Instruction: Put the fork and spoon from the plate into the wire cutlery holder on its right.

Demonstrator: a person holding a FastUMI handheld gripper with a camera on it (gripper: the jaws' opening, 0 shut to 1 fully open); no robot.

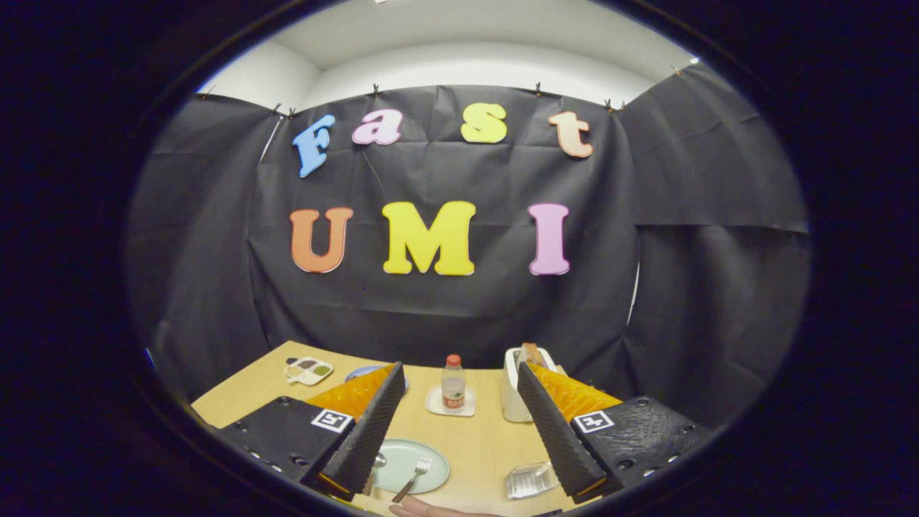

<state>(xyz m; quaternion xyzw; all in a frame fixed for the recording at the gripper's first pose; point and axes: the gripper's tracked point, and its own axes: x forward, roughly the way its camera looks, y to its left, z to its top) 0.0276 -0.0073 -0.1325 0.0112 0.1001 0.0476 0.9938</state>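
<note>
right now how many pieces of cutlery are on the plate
2. The fork lies on the green plate, between the open tool's fingers; the spoon sits at the plate's left edge, partly hidden behind the left finger. More could be hidden there.

Recording booth, black cloth wall (445, 309), wooden table (481, 438)

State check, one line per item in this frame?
hand-held gripper: open, fingers spread above the table, holding nothing
silver metal fork: lying on the plate
pale green round plate: flat on the table, between the fingers
wire cutlery holder: right of the plate, looks empty
small plastic bottle with red cap: upright, capped, on a white coaster
</note>
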